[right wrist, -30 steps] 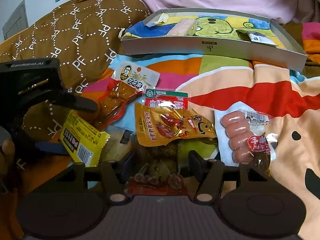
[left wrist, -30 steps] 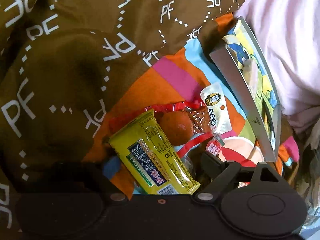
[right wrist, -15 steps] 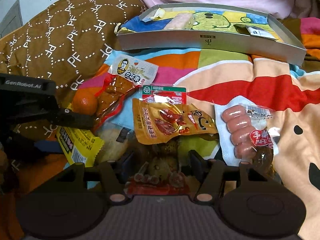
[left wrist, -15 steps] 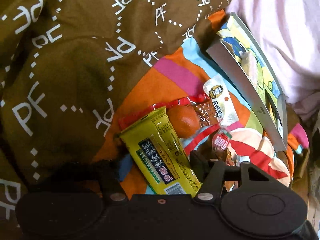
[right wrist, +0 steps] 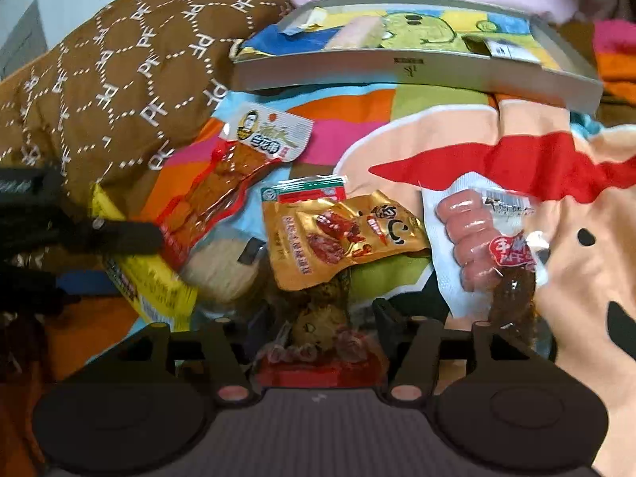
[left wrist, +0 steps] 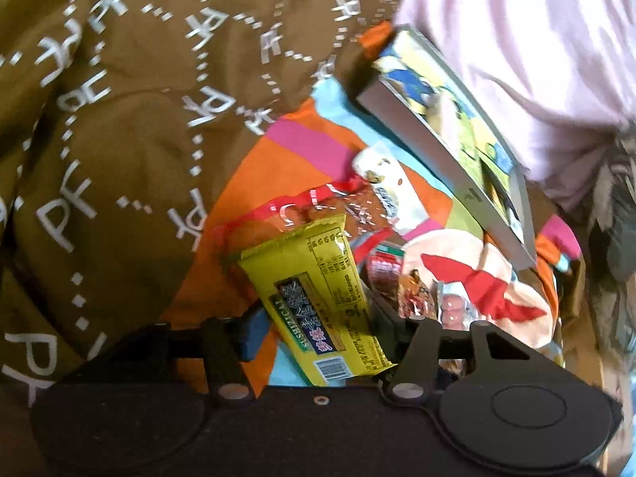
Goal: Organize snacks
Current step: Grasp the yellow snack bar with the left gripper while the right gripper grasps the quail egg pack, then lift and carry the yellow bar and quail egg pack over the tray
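Left gripper [left wrist: 314,328] just closed onto glossy yellow snack packet [left wrist: 318,298], flat rectangular foil, pinched at both long edges, lifted slightly off striped blanket [left wrist: 314,139]. Right gripper [right wrist: 314,318] clamped on crinkly clear-and-red pouch [right wrist: 318,342] holding brown lumps. Ahead on blanket: gold foil pouch [right wrist: 342,234], sausage pack [right wrist: 473,242] with bumpy pink links, white-topped red pouch [right wrist: 238,175]. Shallow grey cardboard tray [right wrist: 417,69] beyond, next to quilted brown cushion [right wrist: 119,79].
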